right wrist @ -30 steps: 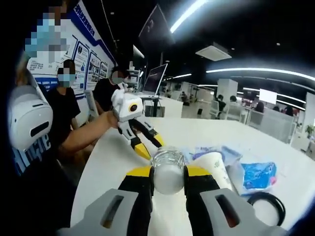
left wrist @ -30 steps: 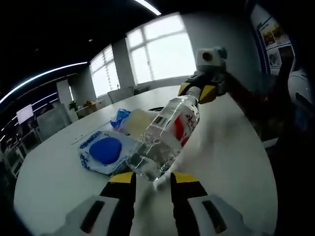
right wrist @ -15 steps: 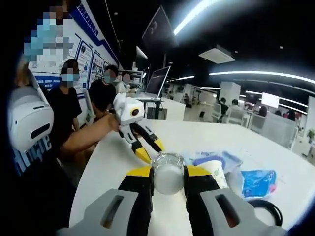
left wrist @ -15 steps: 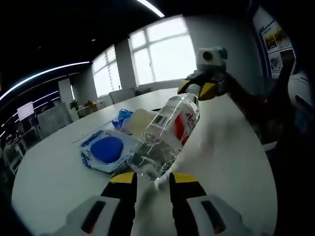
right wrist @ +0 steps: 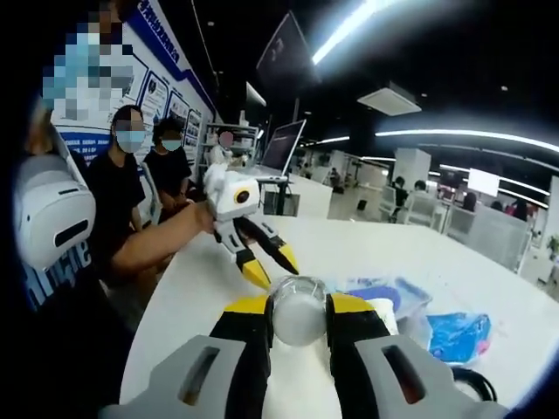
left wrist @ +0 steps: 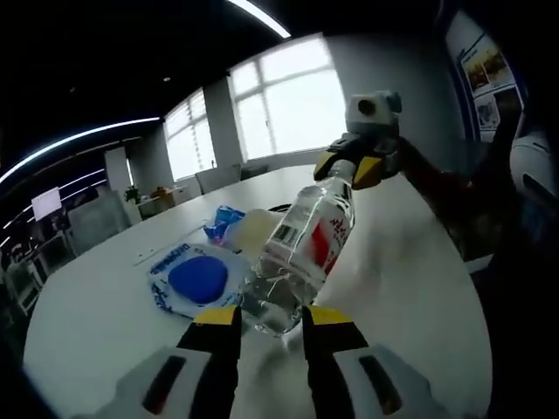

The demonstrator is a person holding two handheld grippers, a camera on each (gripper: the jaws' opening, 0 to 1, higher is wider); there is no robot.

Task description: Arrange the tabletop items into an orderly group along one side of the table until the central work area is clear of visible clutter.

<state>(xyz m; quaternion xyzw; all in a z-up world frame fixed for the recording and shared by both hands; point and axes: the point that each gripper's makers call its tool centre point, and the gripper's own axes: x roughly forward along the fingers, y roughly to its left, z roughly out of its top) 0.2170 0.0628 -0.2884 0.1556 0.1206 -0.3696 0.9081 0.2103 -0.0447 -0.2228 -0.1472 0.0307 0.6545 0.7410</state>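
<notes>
The open-plan office lay behind a long white oval table point(left wrist: 96, 305). I had the clear plastic water bottle point(left wrist: 301, 249) off it, my right gripper point(right wrist: 297, 319) clamped on its cap end, its long axis running toward my left gripper point(left wrist: 266, 323), jaws parted under its base.

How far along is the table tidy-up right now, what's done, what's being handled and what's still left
Nothing looks finished: the items sit loosely together on the white table, not in an orderly row. In hand: the right gripper is clamped on the cap end of the clear water bottle, tilted above the table, with the open left gripper at its base. Still left: the blue-printed packet, the pale cup, the blue wrapper and a black ring.
</notes>
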